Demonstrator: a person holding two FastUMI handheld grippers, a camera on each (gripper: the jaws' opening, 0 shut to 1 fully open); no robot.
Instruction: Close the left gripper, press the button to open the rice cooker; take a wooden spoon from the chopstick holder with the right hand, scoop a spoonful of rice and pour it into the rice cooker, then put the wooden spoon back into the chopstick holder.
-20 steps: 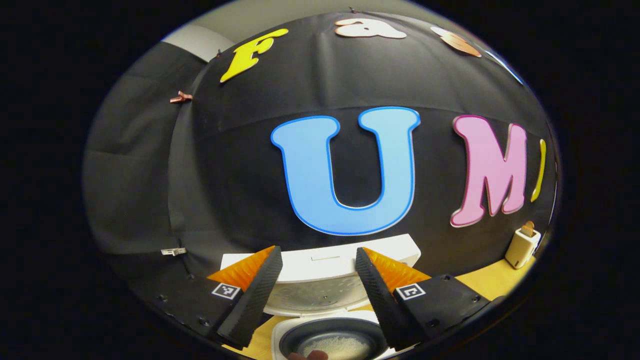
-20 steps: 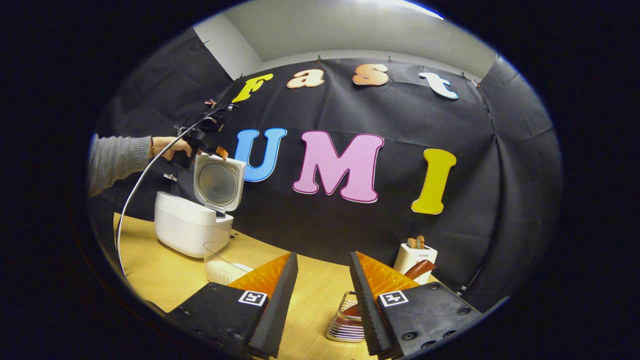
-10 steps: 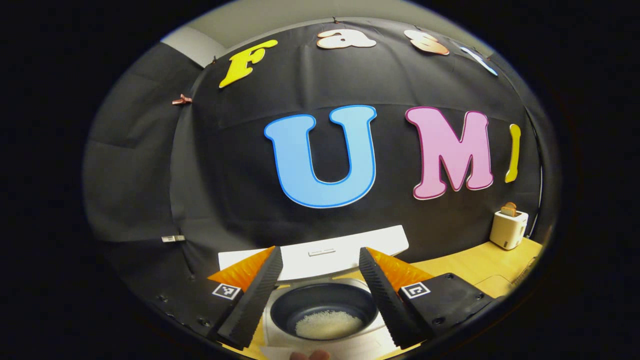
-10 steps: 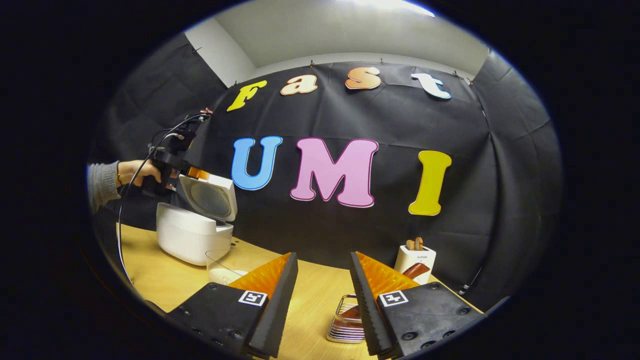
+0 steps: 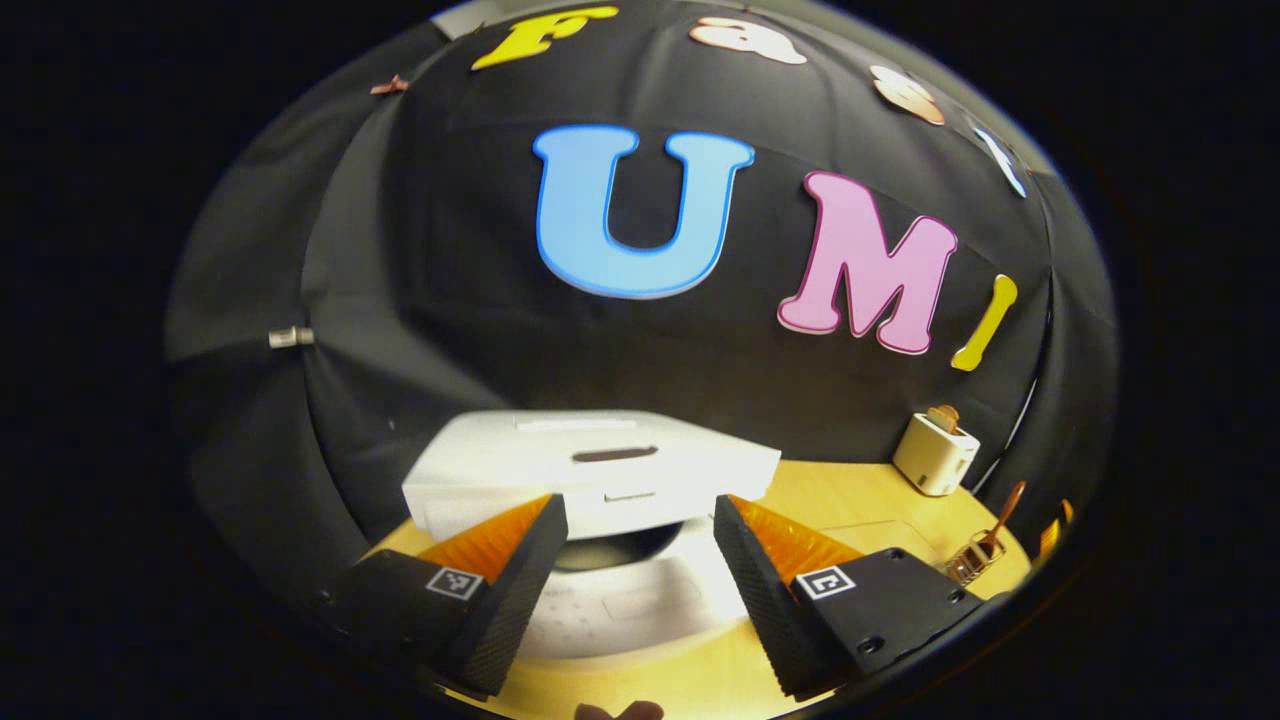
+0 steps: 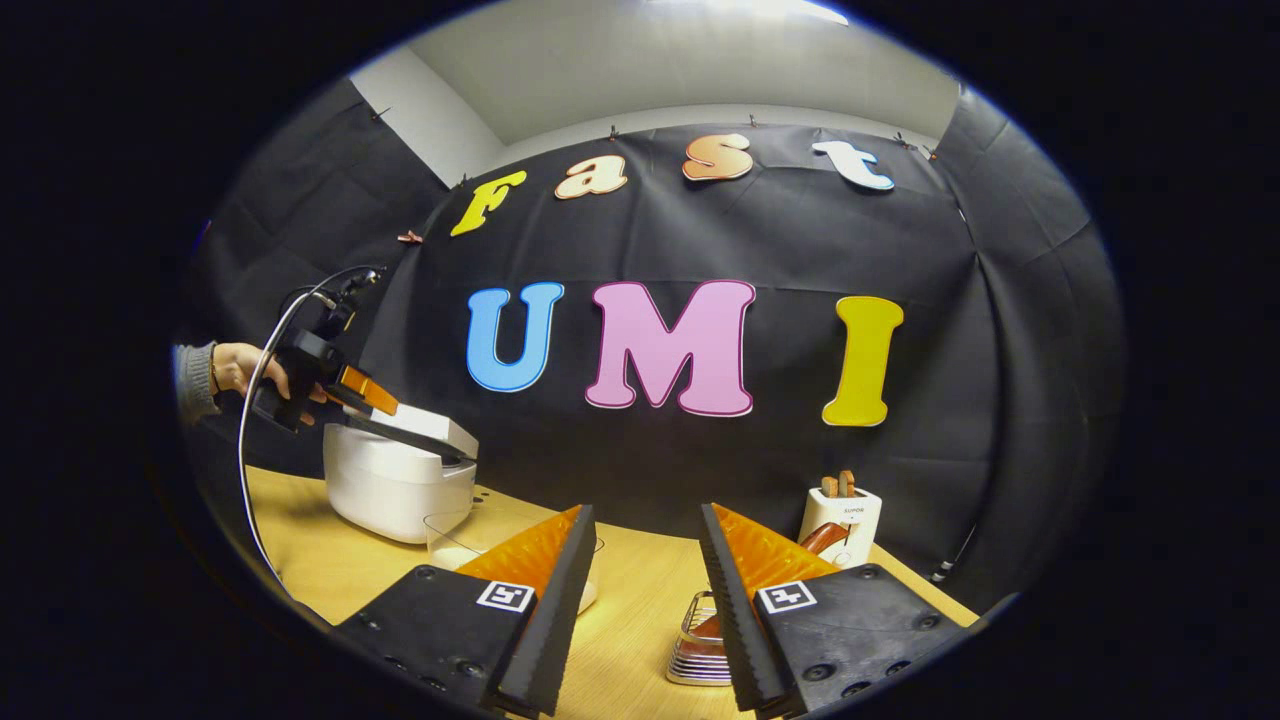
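Observation:
The white rice cooker (image 5: 640, 600) sits just below my left gripper (image 5: 635, 510), its lid (image 5: 590, 465) lowered almost flat over the pot. That gripper is open, one finger to each side of the lid's front edge. In the right gripper view the left gripper (image 6: 370, 395), held by a hand (image 6: 235, 368), lies on top of the lid (image 6: 420, 432) of the cooker (image 6: 395, 490). My right gripper (image 6: 643, 515) is open and holds nothing. The wooden spoon (image 6: 822, 538) stands in the wire chopstick holder (image 6: 695, 645), partly hidden behind the right finger.
A clear container with rice (image 6: 450, 530) stands on the wooden table (image 6: 630, 600) in front of the cooker. A small white toaster-like box (image 6: 840, 515) stands at the back right. The left gripper view has the box (image 5: 935, 455) and the wire holder (image 5: 968, 562) at far right.
The cooker lid has swung from upright down to nearly shut, with the left gripper following it down. The right gripper has hardly moved.

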